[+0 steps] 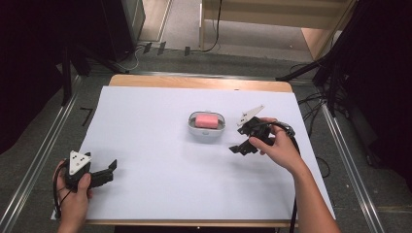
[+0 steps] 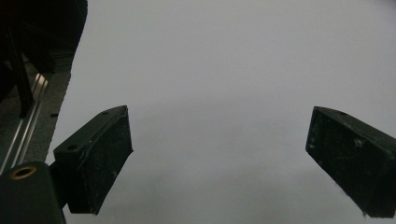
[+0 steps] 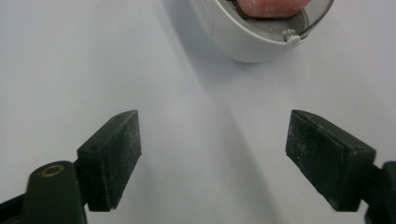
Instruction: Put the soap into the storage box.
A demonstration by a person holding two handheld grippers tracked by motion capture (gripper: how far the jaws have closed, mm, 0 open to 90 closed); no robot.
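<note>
A pink block point(image 1: 206, 120) lies in a small white oval dish point(image 1: 207, 133) near the middle of the white sheet. In the right gripper view the dish point(image 3: 243, 39) sits at the top with the pink block point(image 3: 275, 7) inside it. My right gripper point(image 1: 239, 147) hovers just right of the dish, jaws wide apart with nothing between them point(image 3: 212, 158). My left gripper point(image 1: 111, 170) rests at the sheet's near left corner, open and empty point(image 2: 217, 161), facing bare white paper.
The white sheet point(image 1: 160, 160) covers a wooden table point(image 1: 194, 81). Metal rails point(image 1: 39, 160) run along both sides of the table, with dark stands and cables on the floor beyond. Cables trail from both grippers.
</note>
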